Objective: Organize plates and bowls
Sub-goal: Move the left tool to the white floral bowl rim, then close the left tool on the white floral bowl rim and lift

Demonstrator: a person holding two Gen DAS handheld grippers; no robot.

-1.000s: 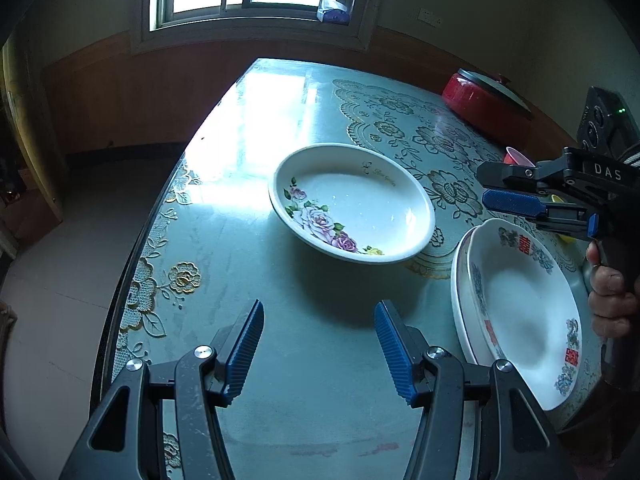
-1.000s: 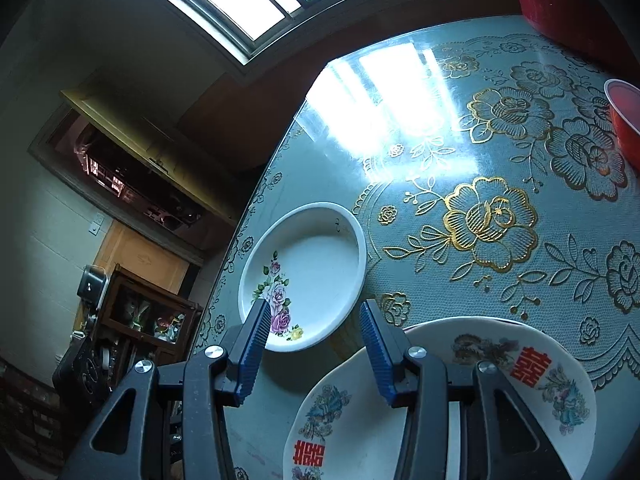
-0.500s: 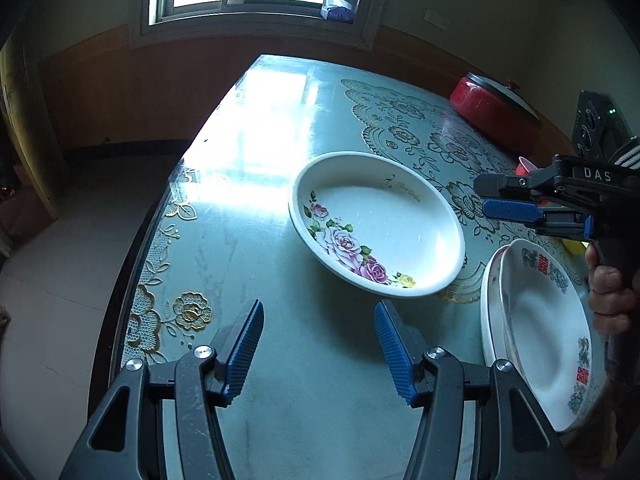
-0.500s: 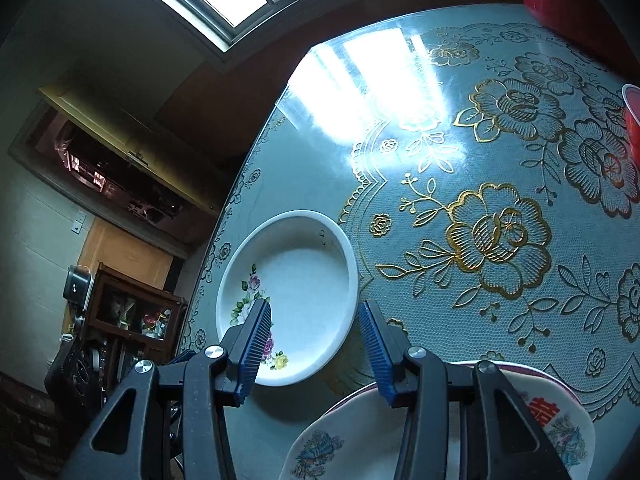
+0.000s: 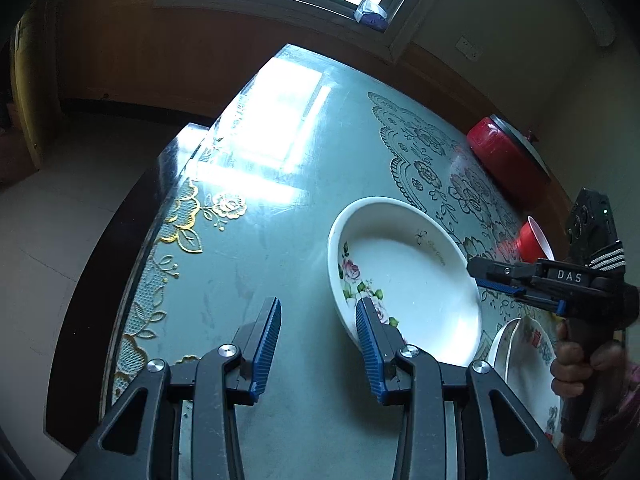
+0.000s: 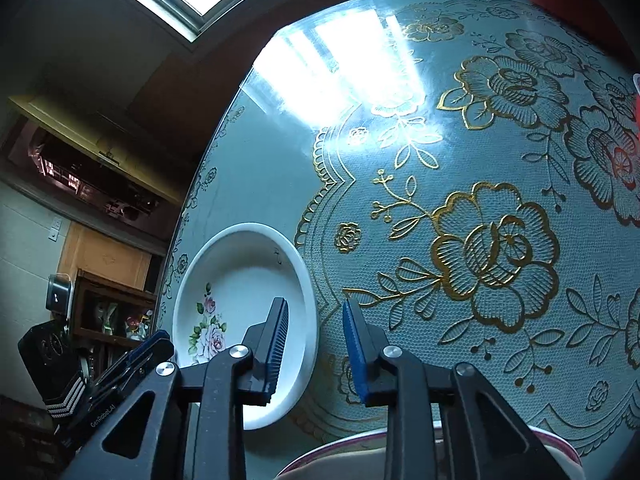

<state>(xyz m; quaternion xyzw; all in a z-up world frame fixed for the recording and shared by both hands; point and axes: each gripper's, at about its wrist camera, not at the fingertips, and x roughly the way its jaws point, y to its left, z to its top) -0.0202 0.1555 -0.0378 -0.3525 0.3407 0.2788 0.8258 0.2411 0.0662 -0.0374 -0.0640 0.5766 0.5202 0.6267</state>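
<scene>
A white floral bowl [image 5: 404, 280] is seen lying on the teal, gold-patterned surface [image 5: 260, 240], right of centre in the left wrist view and at lower left in the right wrist view [image 6: 244, 312]. The left tongs [image 5: 318, 344] are held spread at the bottom centre of the frame, nothing being gripped between them; the right-hand finger is overlapped with the near rim of the bowl, though contact cannot be judged. The right tongs [image 6: 314, 354] are likewise spread and empty at the bottom of their own view, the bowl's right rim being framed between the two blue pads; from the left wrist view they [image 5: 494, 278] are seen at the right edge, over the bowl's far right rim. A stack of plates [image 5: 528, 364] with red markings is found at lower right, just beside the bowl. A red pot [image 5: 504, 160] and a red cup [image 5: 532, 244] are seen further back at the right.
</scene>
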